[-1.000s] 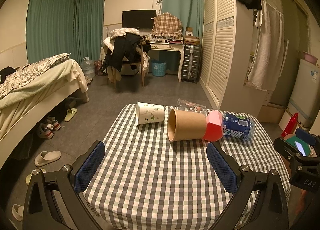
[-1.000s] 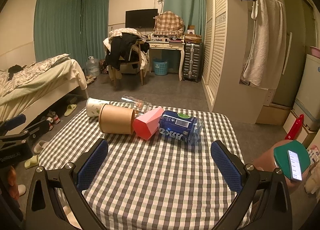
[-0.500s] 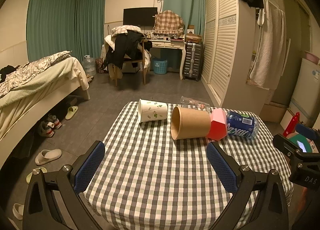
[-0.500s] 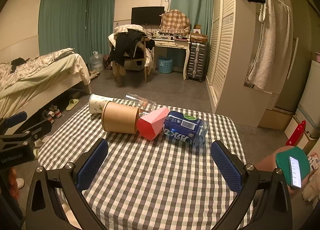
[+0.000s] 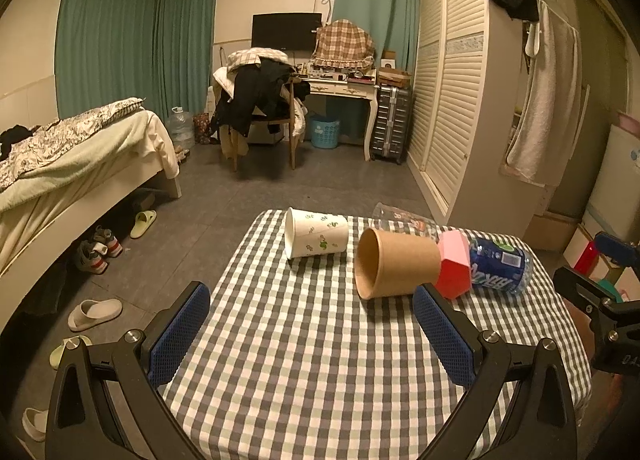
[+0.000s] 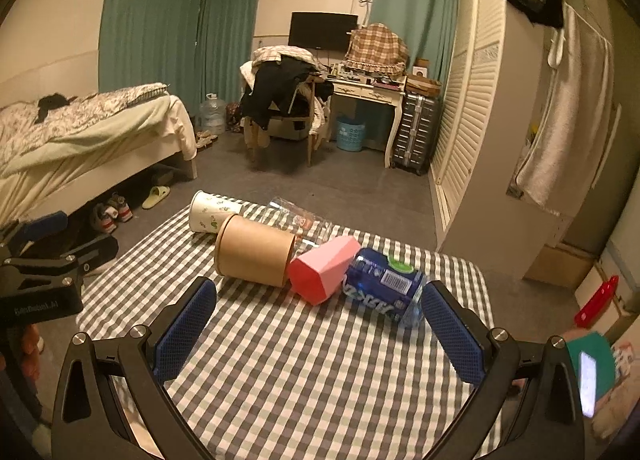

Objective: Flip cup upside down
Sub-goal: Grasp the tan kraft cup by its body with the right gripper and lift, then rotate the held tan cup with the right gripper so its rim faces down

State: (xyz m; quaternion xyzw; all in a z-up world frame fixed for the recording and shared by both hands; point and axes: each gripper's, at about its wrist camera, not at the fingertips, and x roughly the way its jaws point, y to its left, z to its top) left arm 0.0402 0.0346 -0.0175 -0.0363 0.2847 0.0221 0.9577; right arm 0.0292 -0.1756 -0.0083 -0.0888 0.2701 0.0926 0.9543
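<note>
I am in a dim bedroom, standing over a small table with a grey-and-white checked cloth (image 5: 304, 360). Across its far half lie five things in a rough row, all on their sides: a white paper cup printed with green leaves (image 5: 316, 238), a clear plastic cup (image 5: 404, 218) behind, a plain brown paper cup (image 5: 394, 268), a pink faceted plastic cup (image 5: 454, 266) and a blue-labelled plastic bottle (image 5: 498, 266). The brown cup's base touches the pink one, and the pink one touches the bottle; the white cup lies apart to the left.

My left gripper (image 5: 312, 328) hangs above the near cloth with its blue pads spread wide and nothing between them. My right gripper (image 6: 320, 324) is likewise wide open and empty, hanging short of the pink cup and bottle.

Which cup is meant I cannot say; the brown one sits nearest my left tool, its mouth turned towards it. I judge it light, thin-walled and easy to crush or roll. I would close gently across its sides at mid-body, away from the soft rim, then turn the mouth down onto the cloth.
</note>
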